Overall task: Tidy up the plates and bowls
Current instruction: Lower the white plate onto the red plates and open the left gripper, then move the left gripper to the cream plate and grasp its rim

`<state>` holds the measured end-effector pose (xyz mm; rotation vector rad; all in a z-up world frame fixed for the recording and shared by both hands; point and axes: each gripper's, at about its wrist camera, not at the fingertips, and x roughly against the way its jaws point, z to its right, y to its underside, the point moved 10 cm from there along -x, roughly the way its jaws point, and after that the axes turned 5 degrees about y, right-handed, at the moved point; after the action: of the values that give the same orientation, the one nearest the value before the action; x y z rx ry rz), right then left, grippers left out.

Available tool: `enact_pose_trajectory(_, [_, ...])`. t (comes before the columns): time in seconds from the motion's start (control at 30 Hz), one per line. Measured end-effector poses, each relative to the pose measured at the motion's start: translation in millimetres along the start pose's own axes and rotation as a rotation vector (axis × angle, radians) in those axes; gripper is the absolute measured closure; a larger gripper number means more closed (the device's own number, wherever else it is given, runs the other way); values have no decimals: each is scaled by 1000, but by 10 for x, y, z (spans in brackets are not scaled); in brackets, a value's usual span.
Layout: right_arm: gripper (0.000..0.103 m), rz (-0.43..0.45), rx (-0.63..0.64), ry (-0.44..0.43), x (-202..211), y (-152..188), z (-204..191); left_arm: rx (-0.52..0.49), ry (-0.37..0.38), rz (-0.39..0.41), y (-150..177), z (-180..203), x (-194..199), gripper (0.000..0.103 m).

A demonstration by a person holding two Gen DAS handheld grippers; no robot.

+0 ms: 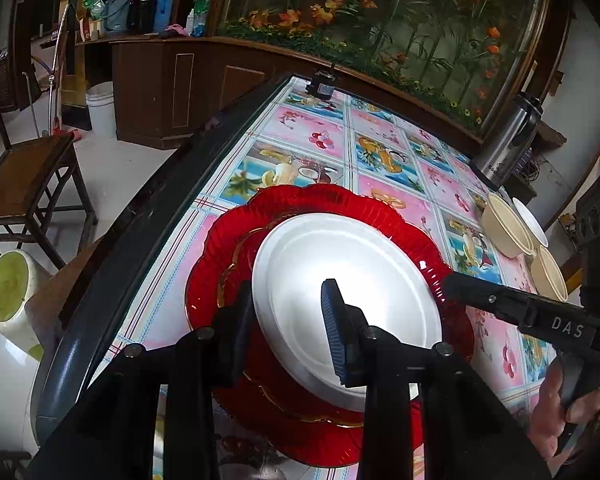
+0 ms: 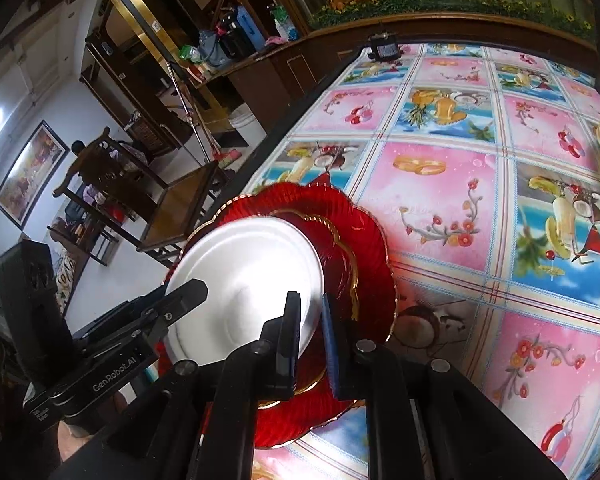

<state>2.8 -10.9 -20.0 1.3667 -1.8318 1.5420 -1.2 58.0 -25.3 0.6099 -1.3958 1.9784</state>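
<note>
A white plate (image 1: 352, 288) lies on a small red plate (image 1: 240, 256), which lies on a large scalloped red plate (image 1: 324, 200) near the table's left edge. My left gripper (image 1: 288, 320) is open, its fingers astride the white plate's near-left rim. My right gripper (image 2: 310, 336) is shut on the white plate's rim (image 2: 252, 276) from the other side; its finger also shows in the left wrist view (image 1: 500, 302). Beige bowls (image 1: 508, 228) and a white bowl (image 1: 530, 220) stand at the table's right.
The table carries a fruit-pattern cloth (image 2: 460, 184). A steel thermos (image 1: 508, 140) stands at the far right, a small dark device (image 1: 322, 84) at the far edge. A wooden chair (image 1: 24, 176) stands left of the table.
</note>
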Motion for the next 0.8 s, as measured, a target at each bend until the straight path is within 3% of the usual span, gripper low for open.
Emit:
enact_pose_trajectory(0.13, [90, 29, -25, -12, 137, -52, 78, 5, -5, 20, -39, 13, 52, 52])
enact_pose_trajectory(0.5, [90, 98, -172, -8, 466, -131, 722, -9, -16, 48, -131, 154, 140, 52])
enact_pose_trajectory(0.8, [89, 174, -350, 38, 780, -107, 1609, -134, 30, 9, -76, 798, 18, 52])
